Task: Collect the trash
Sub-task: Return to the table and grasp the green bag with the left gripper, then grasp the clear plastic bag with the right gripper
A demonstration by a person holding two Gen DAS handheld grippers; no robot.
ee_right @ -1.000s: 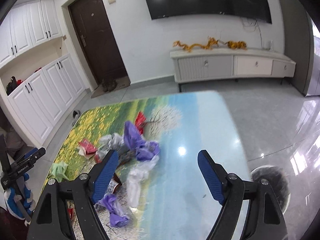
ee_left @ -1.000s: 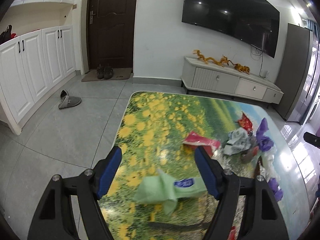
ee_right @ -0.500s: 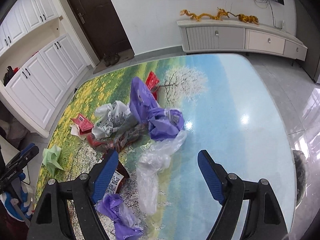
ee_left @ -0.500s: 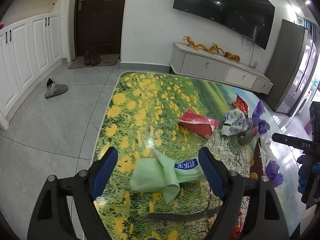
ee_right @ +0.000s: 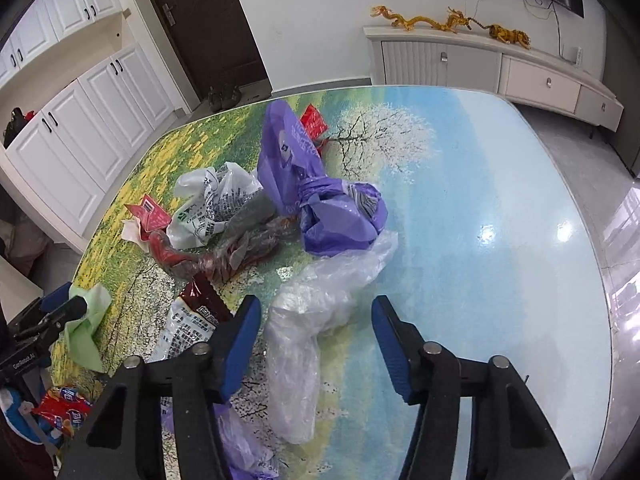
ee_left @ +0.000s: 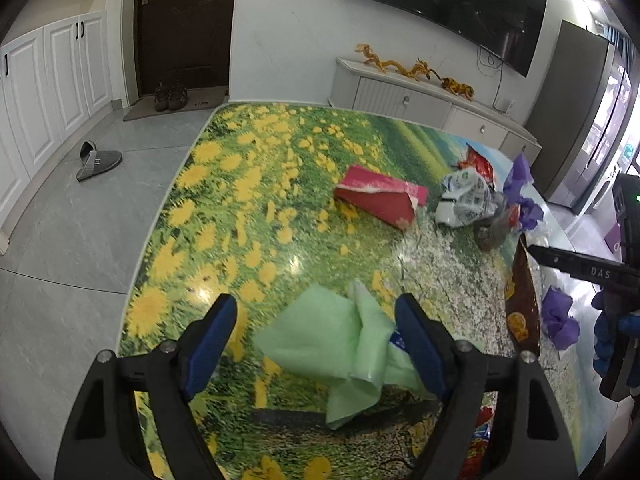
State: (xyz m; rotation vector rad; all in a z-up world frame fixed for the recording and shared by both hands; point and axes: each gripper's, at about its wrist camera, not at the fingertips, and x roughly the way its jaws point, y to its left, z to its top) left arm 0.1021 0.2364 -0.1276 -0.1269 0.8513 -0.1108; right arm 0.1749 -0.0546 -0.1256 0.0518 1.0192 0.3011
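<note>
1. Our left tongs (ee_left: 316, 332) stand released, straddling the green wrapper (ee_left: 340, 356) on the worktop (ee_left: 248, 184).
2. Our right tongs (ee_right: 316, 340) have just been closing around the clear plastic bag (ee_right: 312, 320), pads not yet pressing.

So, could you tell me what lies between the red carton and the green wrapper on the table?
Nothing: in the left wrist view, only bare table lies between the red carton and the green wrapper.
</note>
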